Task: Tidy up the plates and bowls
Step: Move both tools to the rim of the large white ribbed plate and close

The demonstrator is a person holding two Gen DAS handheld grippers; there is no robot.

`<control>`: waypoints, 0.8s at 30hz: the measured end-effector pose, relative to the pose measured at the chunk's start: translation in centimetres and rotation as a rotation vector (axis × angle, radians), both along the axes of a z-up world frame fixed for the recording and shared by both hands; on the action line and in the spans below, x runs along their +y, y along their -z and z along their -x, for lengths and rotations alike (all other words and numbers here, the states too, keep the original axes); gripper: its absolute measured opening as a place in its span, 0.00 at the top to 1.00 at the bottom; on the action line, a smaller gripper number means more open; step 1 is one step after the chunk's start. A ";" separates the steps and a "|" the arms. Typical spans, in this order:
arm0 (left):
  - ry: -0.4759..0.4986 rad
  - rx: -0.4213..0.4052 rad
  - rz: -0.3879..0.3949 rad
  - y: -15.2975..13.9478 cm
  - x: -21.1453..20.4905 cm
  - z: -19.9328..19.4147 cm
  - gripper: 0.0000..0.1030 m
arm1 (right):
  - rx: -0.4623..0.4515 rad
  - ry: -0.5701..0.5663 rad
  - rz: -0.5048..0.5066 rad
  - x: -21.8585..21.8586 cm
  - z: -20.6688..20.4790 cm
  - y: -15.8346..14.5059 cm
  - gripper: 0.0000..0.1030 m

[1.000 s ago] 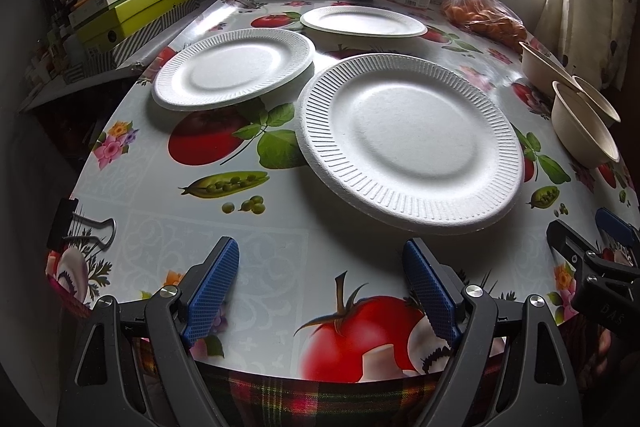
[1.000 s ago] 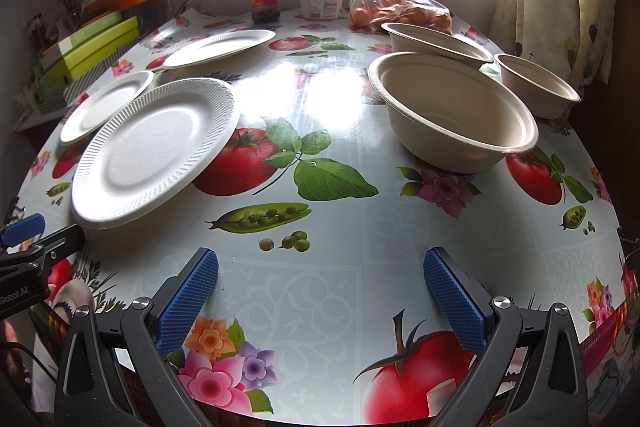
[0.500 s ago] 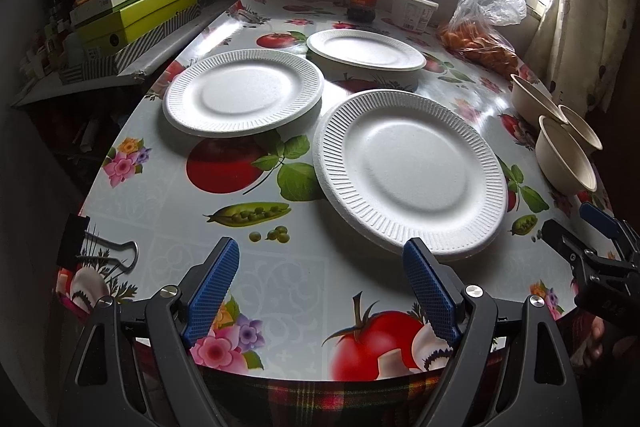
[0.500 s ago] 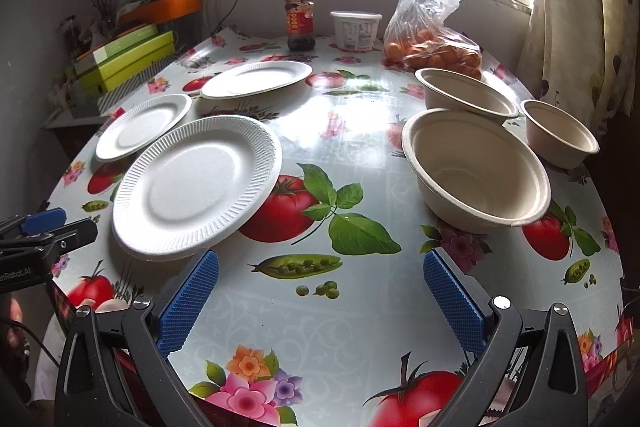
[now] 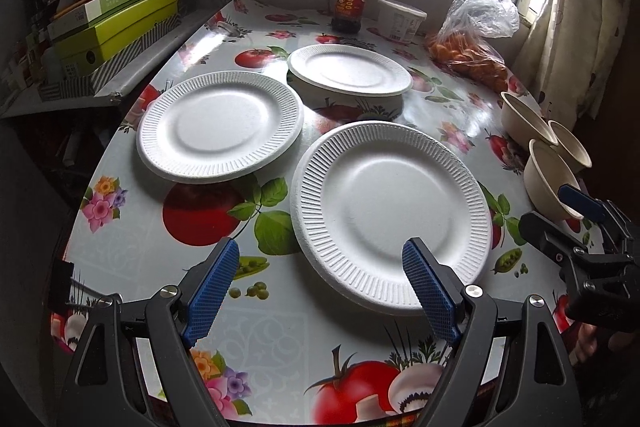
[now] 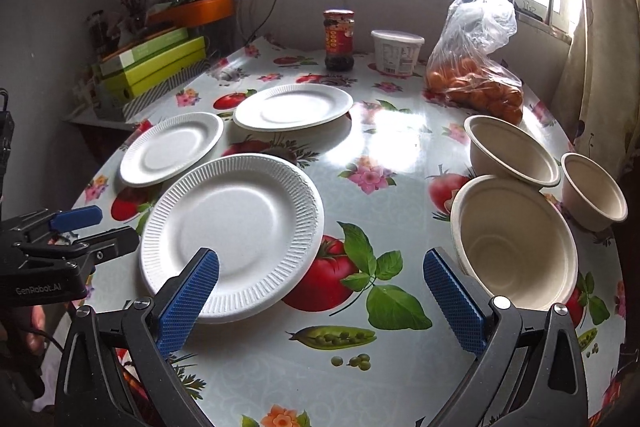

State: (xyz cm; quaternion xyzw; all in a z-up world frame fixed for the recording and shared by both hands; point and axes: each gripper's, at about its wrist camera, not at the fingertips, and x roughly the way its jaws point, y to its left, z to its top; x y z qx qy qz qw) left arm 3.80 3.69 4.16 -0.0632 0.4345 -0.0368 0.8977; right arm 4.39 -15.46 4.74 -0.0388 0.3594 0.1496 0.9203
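The left gripper (image 5: pixel 320 287) hangs above the near edge of the table (image 5: pixel 280 339), tilted down toward the plates, jaws spread wide with nothing between the blue pads (image 5: pixel 212 291). Its right pad overlaps the near rim of the largest white paper plate (image 5: pixel 390 215) in the picture, though whether it touches or floats above the plate is hard to tell from this angle. The right gripper (image 6: pixel 320 303) is posed alike, held over the near table edge, jaws equally wide and empty, its left pad over the same plate's rim and its right pad just beside the biggest beige bowl (image 6: pixel 516 247). Each gripper shows at the side of the other's view, well apart.

Three white plates sit on the left half of the fruit-print oilcloth: the large ribbed one nearest, a second ribbed plate (image 5: pixel 220 125) behind it to the left, their rims close or slightly overlapping, and a smooth-rimmed plate (image 5: pixel 348 71) farther back. Three beige bowls cluster at the right edge: the biggest in front, a middle bowl (image 6: pixel 514 151) touching behind it, and a small bowl (image 6: pixel 594 191) just beside them near the curtain.

The open middle strip of table between plates and bowls is bare. Along the far edge stand a sauce jar (image 6: pixel 339 41), a white tub (image 6: pixel 397 51) and a plastic bag of oranges (image 6: pixel 476 79).
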 end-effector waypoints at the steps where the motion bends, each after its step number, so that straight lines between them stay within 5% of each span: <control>1: -0.001 0.005 0.002 0.1 0.0 -0.2 0.18 | 0.007 -0.002 -0.002 0.1 -0.3 0.1 0.00; 11: 0.001 0.034 0.019 1.1 -0.1 -1.7 0.24 | 0.079 -0.030 -0.023 0.7 -3.0 1.6 0.01; 19: -0.001 0.061 0.041 1.9 0.0 -2.5 0.37 | 0.129 -0.047 -0.044 1.0 -4.2 2.7 0.16; 24: -0.001 0.083 0.043 2.5 0.1 -2.9 0.46 | 0.166 -0.045 -0.059 0.9 -4.9 3.5 0.35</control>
